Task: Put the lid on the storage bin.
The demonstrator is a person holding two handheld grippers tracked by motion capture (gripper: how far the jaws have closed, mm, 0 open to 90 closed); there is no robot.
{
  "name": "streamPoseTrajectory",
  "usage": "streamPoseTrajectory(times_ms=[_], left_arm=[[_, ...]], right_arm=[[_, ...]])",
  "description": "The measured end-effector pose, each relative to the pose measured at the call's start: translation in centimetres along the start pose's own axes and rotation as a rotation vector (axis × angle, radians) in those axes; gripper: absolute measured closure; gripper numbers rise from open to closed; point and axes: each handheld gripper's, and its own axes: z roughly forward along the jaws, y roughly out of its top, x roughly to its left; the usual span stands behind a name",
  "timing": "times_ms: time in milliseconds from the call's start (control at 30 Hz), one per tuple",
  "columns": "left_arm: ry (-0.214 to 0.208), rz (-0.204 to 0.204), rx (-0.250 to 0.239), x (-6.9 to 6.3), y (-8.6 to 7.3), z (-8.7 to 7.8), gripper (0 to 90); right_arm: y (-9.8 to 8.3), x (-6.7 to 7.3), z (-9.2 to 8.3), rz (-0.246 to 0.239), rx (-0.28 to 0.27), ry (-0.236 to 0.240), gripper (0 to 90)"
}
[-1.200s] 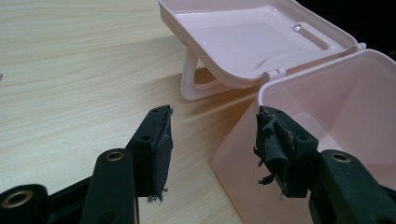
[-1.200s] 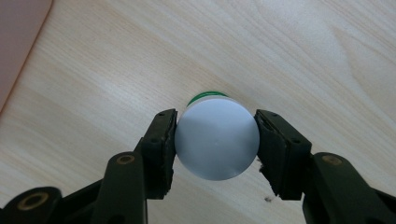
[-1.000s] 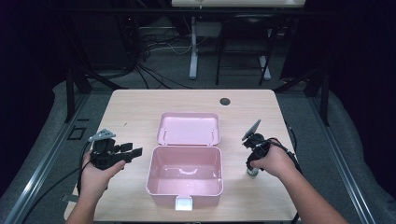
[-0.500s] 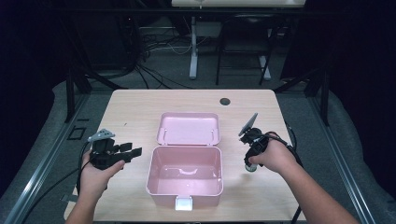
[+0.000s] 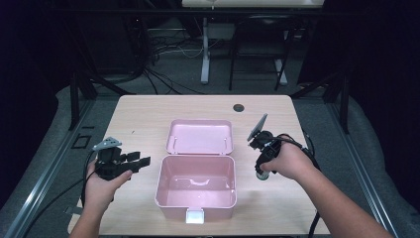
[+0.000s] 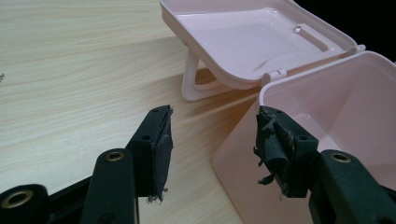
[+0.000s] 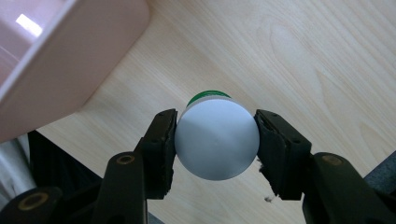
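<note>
Right gripper (image 7: pixel 215 140): clamped on a white bottle (image 7: pixel 217 139), right of the pink box (image 5: pixel 196 184), above the table (image 5: pixel 148 109).
Left gripper (image 6: pixel 212 149): jaws apart, holding nothing, left of box.
Lid (image 5: pixel 200 136): open, far side.

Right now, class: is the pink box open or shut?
Open: the pink box shows its bare inside, and its lid lies swung back on the table.

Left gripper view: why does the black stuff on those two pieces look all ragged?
The pads on the left tool are worn: bits are torn and hang off in shreds, most on the one beside the pink box. Nothing else there looks odd.
</note>
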Motion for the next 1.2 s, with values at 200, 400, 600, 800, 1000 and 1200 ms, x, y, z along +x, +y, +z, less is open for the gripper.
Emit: streamPoseTrajectory(times_ms=[200,400,600,800,1000,1200], left_arm=[[0.000,0.000,0.000,0.0,0.0,0.0,45.7],[-0.002,0.000,0.001,0.0,0.0,0.0,45.7],[0.000,-0.001,0.001,0.1,0.0,0.0,45.7],[-0.001,-0.004,0.001,0.1,0.0,0.0,45.7],[-0.004,-0.007,-0.002,0.1,0.0,0.0,45.7],[-0.007,-0.011,-0.002,0.2,-0.1,0.0,45.7]], right_arm=[[0.3,0.6,-0.9,-0.014,-0.006,0.011,49.8],[0.6,1.2,-1.8,-0.036,-0.005,0.016,49.8],[1.0,1.8,-2.7,-0.046,-0.005,0.019,49.8],[1.4,2.4,-3.6,-0.066,-0.017,0.018,49.8],[2.0,3.2,-4.7,-0.102,-0.035,0.017,49.8],[2.6,4.0,-5.5,-0.132,-0.041,0.015,49.8]])
